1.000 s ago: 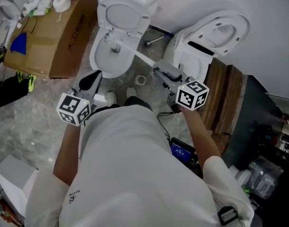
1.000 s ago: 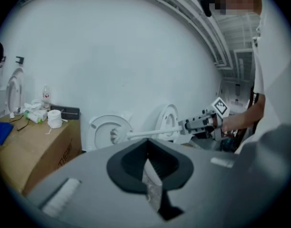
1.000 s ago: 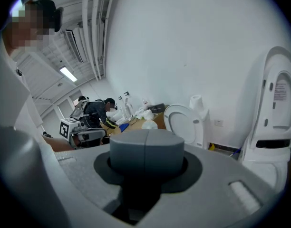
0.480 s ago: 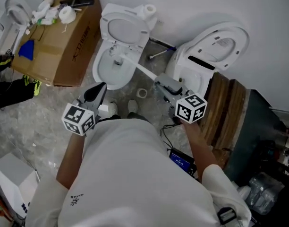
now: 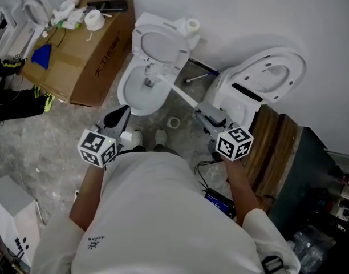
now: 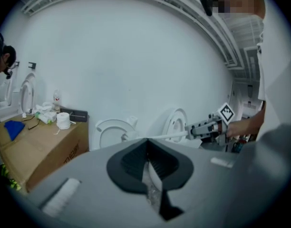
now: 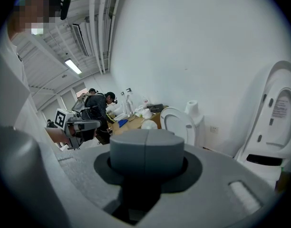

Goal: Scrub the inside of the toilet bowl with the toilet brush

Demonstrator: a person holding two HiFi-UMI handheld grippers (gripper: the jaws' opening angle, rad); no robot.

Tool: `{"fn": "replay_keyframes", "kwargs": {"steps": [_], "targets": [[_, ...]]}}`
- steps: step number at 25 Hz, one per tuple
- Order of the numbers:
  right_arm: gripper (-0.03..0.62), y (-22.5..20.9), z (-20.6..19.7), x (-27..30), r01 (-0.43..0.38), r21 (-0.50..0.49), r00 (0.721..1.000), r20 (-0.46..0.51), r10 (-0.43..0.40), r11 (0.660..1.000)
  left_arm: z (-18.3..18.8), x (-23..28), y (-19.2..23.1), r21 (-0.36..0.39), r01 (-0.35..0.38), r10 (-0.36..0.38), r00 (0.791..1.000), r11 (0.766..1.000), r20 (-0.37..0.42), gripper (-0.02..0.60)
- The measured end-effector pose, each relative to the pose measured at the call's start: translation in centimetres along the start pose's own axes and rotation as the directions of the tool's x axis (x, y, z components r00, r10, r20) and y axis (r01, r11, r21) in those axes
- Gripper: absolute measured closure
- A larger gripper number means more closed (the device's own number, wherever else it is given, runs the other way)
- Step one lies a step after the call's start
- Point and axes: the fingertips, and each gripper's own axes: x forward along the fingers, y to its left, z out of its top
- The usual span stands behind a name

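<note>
A person stands over a floor-mounted toilet, the right tool (image 5: pixel 201 113) clamped on the white handle of the toilet brush (image 5: pixel 180 93), which runs diagonally down into the toilet bowl (image 5: pixel 129 96). The brush head (image 5: pixel 149 83) sits inside the bowl, under the raised seat (image 5: pixel 160 41) and toward the back wall. Over the last second the head has slid from the rear edge a little nearer the middle of the bowl, while the grip on the handle has stayed the same, which suggests a scrubbing stroke is in progress rather than finished. The left tool (image 5: pixel 120 116) still hangs idle just in front of the bowl, its jaws closed together with nothing between them. A second toilet (image 5: pixel 260 79) with its lid up stands to the right. A cardboard box (image 5: pixel 89 44) strewn with odds and ends lies to the left. Much of the bowl's near and side walls probably remain to be covered.
</note>
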Motion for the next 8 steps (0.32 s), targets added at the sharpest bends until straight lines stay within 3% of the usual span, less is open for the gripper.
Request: {"fn": "replay_keyframes", "kwargs": {"steps": [8], "targets": [[0.448, -0.12, -0.09, 0.38, 0.011, 0.001, 1.000, -0.017, -0.011, 1.000, 0.15, 0.11, 0.58, 0.000, -0.005, 0.005, 1.000, 1.000, 0.008, 0.595]]}}
